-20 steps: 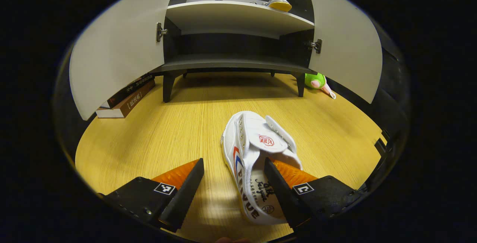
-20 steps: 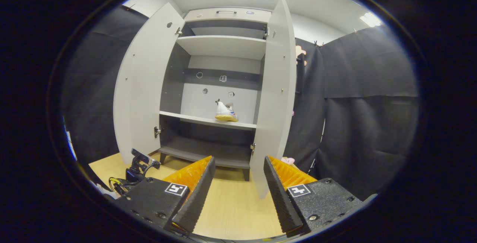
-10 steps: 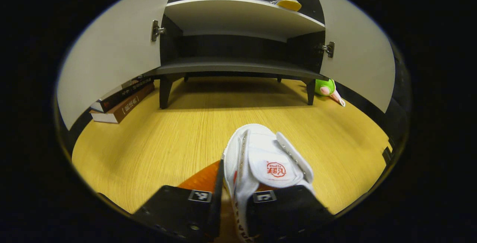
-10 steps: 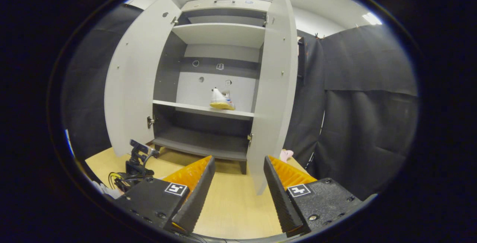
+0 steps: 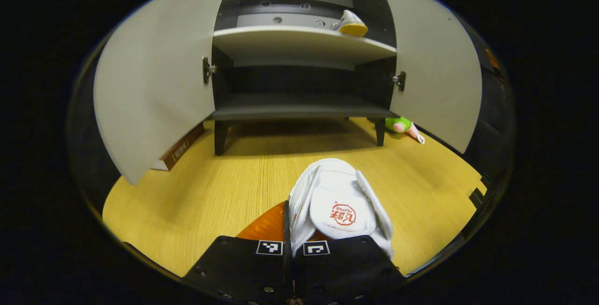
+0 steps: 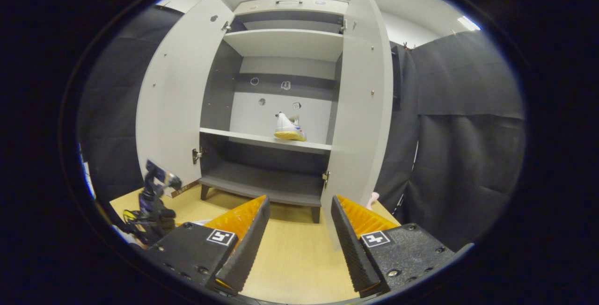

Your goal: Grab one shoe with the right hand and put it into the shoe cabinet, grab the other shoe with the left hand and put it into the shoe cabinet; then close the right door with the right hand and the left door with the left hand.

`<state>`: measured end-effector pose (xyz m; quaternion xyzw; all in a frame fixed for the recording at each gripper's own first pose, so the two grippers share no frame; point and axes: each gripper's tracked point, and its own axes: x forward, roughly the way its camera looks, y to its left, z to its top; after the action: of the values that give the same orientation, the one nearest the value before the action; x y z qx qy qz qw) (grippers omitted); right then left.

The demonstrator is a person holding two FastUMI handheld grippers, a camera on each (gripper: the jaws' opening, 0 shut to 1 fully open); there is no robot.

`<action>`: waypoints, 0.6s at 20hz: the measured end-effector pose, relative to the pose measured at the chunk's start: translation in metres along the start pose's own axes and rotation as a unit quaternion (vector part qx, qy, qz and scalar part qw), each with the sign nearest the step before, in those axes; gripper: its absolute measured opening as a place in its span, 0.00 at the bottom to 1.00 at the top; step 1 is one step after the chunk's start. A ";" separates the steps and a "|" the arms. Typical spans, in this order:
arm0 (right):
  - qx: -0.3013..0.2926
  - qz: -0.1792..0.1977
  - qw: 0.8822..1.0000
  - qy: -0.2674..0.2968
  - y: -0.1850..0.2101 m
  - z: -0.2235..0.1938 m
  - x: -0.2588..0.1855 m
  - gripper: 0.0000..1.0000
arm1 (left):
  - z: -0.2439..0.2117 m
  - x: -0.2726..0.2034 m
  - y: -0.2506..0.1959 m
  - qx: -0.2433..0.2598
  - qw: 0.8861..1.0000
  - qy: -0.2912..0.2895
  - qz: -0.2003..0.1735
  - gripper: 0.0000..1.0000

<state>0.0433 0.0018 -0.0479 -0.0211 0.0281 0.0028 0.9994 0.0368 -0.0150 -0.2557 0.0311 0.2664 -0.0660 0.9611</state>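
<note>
There were two white shoes [image 5: 338,202] [image 5: 350,23], one shoe cabinet [image 5: 299,52] with two open doors [image 5: 154,94] [image 5: 435,76], one book [image 5: 180,151], one green plush toy [image 5: 402,126], and two grippers [image 5: 294,253] [image 6: 299,230].

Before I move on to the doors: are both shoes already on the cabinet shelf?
No: one shoe sits on the shelf, while the left gripper holds the other shoe.

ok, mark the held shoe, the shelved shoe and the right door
held shoe [image 5: 338,209], left gripper view, on its tongue, by the red logo.
shelved shoe [image 6: 288,128], right gripper view, on its white upper.
right door [image 6: 362,108], right gripper view, on the middle of its inner panel.
</note>
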 end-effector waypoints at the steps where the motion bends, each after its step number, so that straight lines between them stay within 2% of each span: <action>1: 0.001 0.005 1.000 -0.003 0.003 0.001 0.001 0.84 | 0.021 -0.012 -0.001 0.000 1.000 -0.015 0.002 0.02; 3: 0.004 0.015 1.000 -0.009 0.010 0.005 0.002 0.83 | 0.062 -0.035 0.000 -0.010 0.999 -0.040 0.012 0.01; 6: 0.002 0.030 0.999 -0.016 0.018 0.010 0.001 0.83 | 0.136 -0.041 0.006 -0.037 0.995 -0.085 0.022 0.01; 12: -0.004 0.044 0.999 -0.027 0.023 0.013 -0.007 0.83 | 0.279 -0.001 0.037 -0.081 0.986 -0.133 0.066 0.01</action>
<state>0.0365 0.0254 -0.0351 -0.0241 0.0024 0.0474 0.9986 0.1831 -0.0046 -0.0152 -0.0388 0.1382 0.0161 0.9895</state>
